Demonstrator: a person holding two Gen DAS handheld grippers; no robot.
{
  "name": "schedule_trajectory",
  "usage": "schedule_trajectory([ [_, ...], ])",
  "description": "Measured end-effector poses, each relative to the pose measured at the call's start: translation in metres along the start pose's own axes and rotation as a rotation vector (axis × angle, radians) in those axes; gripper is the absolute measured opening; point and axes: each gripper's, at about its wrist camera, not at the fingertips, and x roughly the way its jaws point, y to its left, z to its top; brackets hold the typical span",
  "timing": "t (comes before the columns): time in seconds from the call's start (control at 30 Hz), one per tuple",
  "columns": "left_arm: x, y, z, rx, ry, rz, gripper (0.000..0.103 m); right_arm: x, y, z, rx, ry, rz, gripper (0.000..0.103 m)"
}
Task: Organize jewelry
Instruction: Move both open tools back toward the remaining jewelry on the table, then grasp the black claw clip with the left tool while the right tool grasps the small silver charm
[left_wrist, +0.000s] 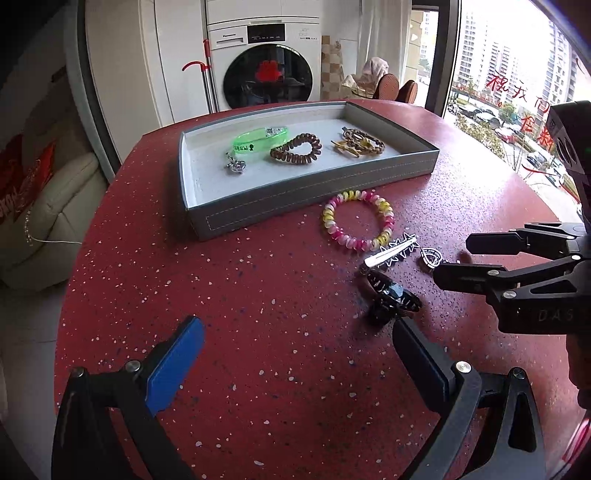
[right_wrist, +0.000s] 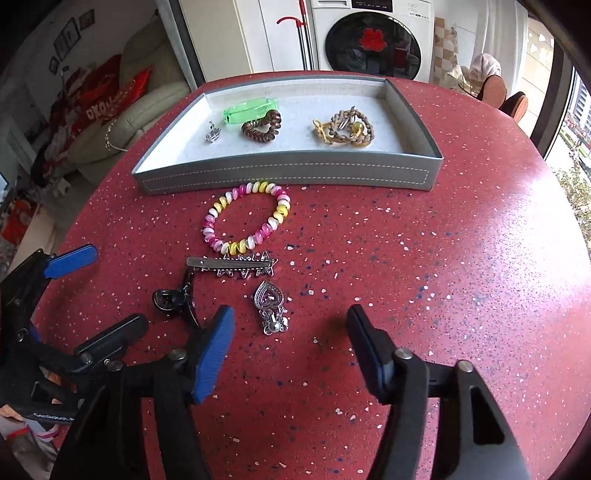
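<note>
Jewelry lies partly inside a grey stitched tray (right_wrist: 288, 173) and partly on the red speckled surface (right_wrist: 443, 258) in front of it. Inside the tray, from left to right, sit a small silver charm (right_wrist: 213, 133), a green translucent wristband (right_wrist: 246, 109), a brown spiral hair tie (right_wrist: 261, 128) touching the wristband, and, well apart at the right end, a tangle of a braided brown bracelet and gold pieces (right_wrist: 345, 127). On the surface just before the tray's front wall rests a pink, yellow and white spiral hair tie (right_wrist: 245, 218). Just beside it lies a silver star hair clip (right_wrist: 232, 266), with a black claw clip (right_wrist: 173, 299) at its left end and a silver heart pendant (right_wrist: 270, 304) nearer the camera. The left tongs (left_wrist: 295, 354) stand wide apart, holding nothing, low over the surface near the claw clip. The right tongs (right_wrist: 291, 339) are also spread wide and hold nothing, with the heart pendant just ahead of their left finger.
</note>
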Motion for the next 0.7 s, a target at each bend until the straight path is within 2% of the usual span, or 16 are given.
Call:
schedule_trajectory([
  [0.17,0.005,-0.005,0.0,0.018,0.009,-0.01,0.103,0.001,0.008,-0.001,-0.048,0.001,-0.025,0.053],
  [0.27,0.006,-0.012,0.001,0.043,0.006,-0.013,0.103,0.001,0.011,-0.002,-0.074,0.0,-0.043,0.041],
  [0.33,0.009,-0.016,0.002,0.055,0.016,-0.018,0.103,0.0,0.011,-0.002,-0.077,-0.001,-0.045,0.026],
  [0.4,0.01,-0.019,0.002,0.059,0.015,-0.021,0.103,0.0,0.011,-0.002,-0.074,-0.003,-0.045,0.017],
  [0.43,0.011,-0.02,0.003,0.061,0.014,-0.023,0.103,0.0,0.01,-0.002,-0.07,-0.003,-0.041,0.017],
  [0.5,0.011,-0.022,0.004,0.066,0.013,-0.027,0.096,0.0,0.009,-0.002,-0.066,-0.004,-0.036,0.017],
  [0.6,0.012,-0.026,0.006,0.069,0.01,-0.033,0.095,-0.001,0.008,-0.003,-0.059,-0.005,-0.027,0.017],
  [0.67,0.013,-0.028,0.008,0.073,0.012,-0.041,0.086,-0.001,0.007,-0.003,-0.055,-0.005,-0.02,0.017],
  [0.7,0.014,-0.029,0.009,0.072,0.015,-0.048,0.086,-0.001,0.007,-0.003,-0.054,-0.005,-0.019,0.017],
])
